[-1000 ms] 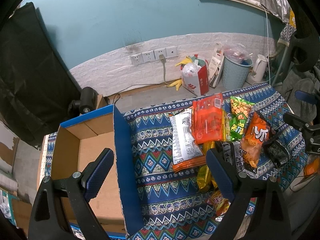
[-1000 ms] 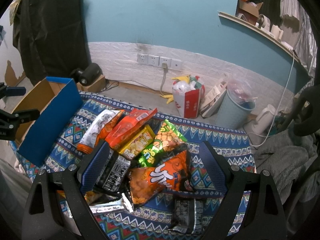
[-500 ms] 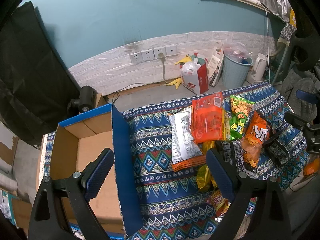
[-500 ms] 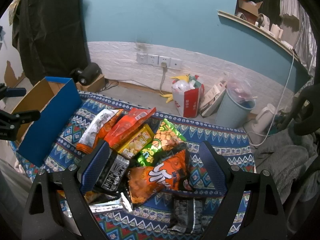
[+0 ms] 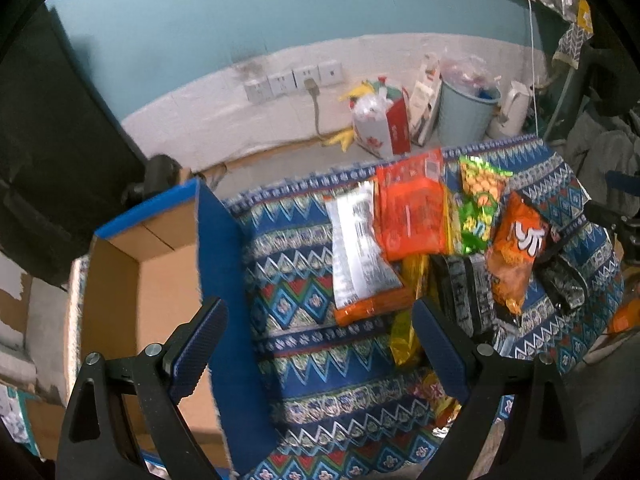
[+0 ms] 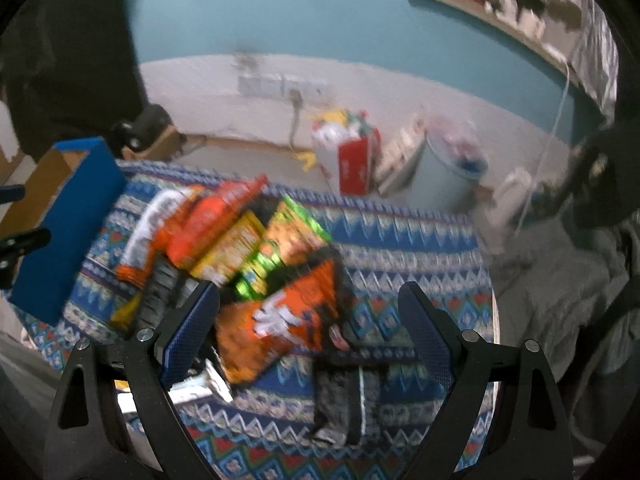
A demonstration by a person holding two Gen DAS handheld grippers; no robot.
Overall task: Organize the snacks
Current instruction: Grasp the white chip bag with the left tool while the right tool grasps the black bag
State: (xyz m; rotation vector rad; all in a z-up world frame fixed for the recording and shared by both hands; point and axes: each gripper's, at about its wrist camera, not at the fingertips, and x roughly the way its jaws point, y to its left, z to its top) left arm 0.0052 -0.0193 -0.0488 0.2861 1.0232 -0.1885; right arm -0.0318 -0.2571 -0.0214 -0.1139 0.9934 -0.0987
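Several snack packets lie piled on a table under a blue patterned cloth [image 5: 304,264]. Among them are an orange chip bag [image 5: 516,248] [image 6: 280,320], a red-orange packet [image 5: 412,212] [image 6: 216,220], a silver and orange packet [image 5: 360,256], a green packet [image 5: 480,208] [image 6: 280,248], a yellow packet [image 6: 232,248] and a black packet [image 6: 344,404]. A cardboard box with blue walls [image 5: 224,288] [image 6: 60,216] stands open at the table's left. My left gripper [image 5: 318,350] hovers open above the cloth beside the box. My right gripper [image 6: 308,330] hangs open over the orange chip bag, empty.
Behind the table the floor holds a red and white bag [image 5: 380,120], a pale blue bin [image 5: 464,112] and a white kettle [image 5: 514,112]. A dark sheet [image 5: 52,140] hangs at the left. Grey fabric [image 6: 560,280] lies beyond the table's right end.
Both views have shifted: the right gripper has swung down and nearer the snack pile, with motion blur. The left gripper has tilted and moved slightly. Both stay open and empty.
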